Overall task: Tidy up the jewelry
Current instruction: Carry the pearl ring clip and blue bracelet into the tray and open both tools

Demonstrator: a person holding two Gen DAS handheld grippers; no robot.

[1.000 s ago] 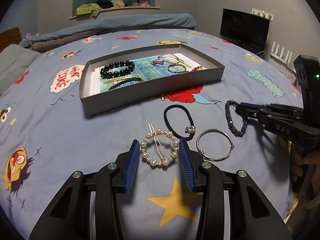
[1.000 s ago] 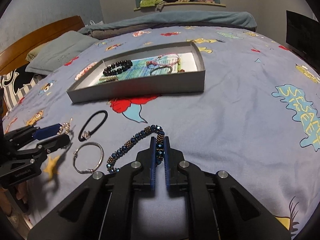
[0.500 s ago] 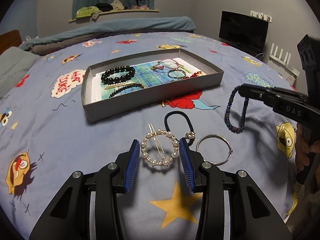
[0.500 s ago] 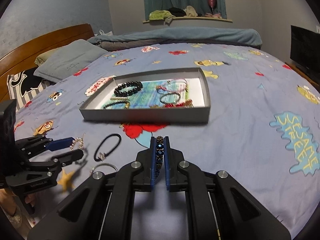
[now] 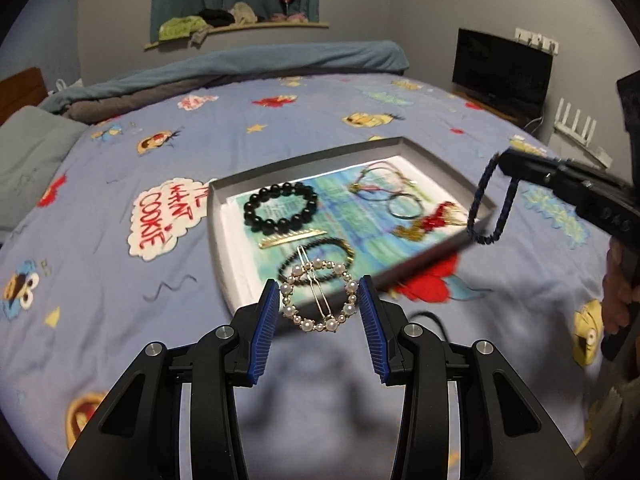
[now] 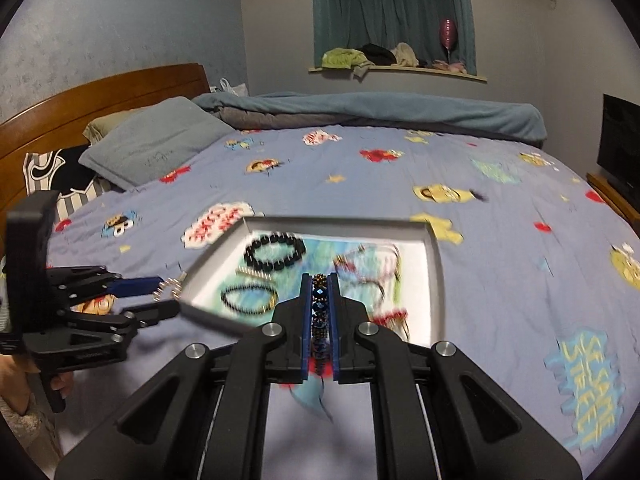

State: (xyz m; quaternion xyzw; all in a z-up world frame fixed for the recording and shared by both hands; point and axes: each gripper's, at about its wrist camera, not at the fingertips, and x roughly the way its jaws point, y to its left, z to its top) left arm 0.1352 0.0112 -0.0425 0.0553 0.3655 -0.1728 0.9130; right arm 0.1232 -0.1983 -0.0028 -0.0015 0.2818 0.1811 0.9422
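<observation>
Both lifted off bed (image 5: 120,152) since 1 s ago, now over grey tray (image 5: 216,216). Left gripper (image 5: 318,300) fingers part-open, clamped on pearl ring clip (image 5: 318,300) above tray's near edge. Right gripper (image 6: 320,312) fingers nearly closed, pinching blue bead bracelet (image 6: 320,308), dangling.

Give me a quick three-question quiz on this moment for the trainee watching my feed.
1. True or false: the left gripper holds the round pearl-studded gold hair clip between its blue pads.
2. What hangs from the right gripper? A) a silver bangle B) the dark blue beaded bracelet C) a black hair tie
3. Fill in: the black round-bead bracelet lies inside the shallow grey ____ on the cartoon-print blue bedsheet.

Key: 1 true; 2 B; 3 tray.
</observation>
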